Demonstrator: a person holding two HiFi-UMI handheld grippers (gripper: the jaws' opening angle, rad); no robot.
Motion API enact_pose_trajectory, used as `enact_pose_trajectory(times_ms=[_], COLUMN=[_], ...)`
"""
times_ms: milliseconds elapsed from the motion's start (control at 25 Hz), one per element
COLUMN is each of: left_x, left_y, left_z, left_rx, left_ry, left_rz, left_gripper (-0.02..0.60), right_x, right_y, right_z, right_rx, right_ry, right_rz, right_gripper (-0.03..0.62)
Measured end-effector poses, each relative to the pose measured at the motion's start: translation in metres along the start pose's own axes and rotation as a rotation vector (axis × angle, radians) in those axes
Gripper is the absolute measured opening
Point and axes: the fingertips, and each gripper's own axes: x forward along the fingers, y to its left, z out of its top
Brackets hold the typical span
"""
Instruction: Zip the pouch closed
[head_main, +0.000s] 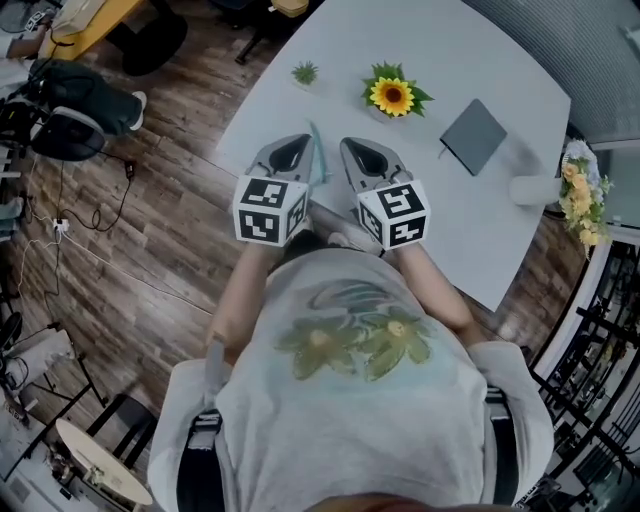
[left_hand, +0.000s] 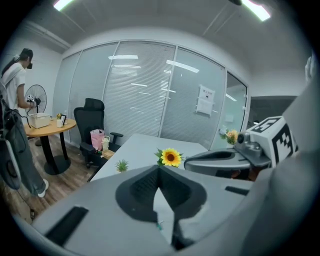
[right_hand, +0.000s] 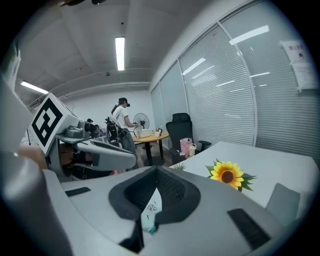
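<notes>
Jaws: both pairs fully closed, each pinching an edge of the pouch (right_hand: 150, 207).
Left gripper (head_main: 291, 152) and right gripper (head_main: 364, 157) sit side by side over the table's (head_main: 470, 230) near edge, with the pale pouch between them, apparently off the surface. Grasp looks secured, zipping not begun. Next move calls for one gripper to brace while the other pulls the slider.

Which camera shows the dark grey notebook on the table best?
The head view: the whole notebook is visible from above. The right gripper view catches only one corner; the left gripper view doesn't show it.
</notes>
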Motion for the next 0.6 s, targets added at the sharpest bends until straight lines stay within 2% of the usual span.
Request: enact_pose_trajectory(times_ms=[600], left_x=[-0.009], left_y=[-0.026], left_z=[-0.002], left_rx=[0.009], left_ry=[-0.004], left_rz=[0.002], left_gripper=[0.003], right_x=[-0.02], right_y=[0.006], right_z=[0.005], right_rx=[-0.025], right_ry=[-0.01], right_rz=[0.031], right_gripper=[0.015])
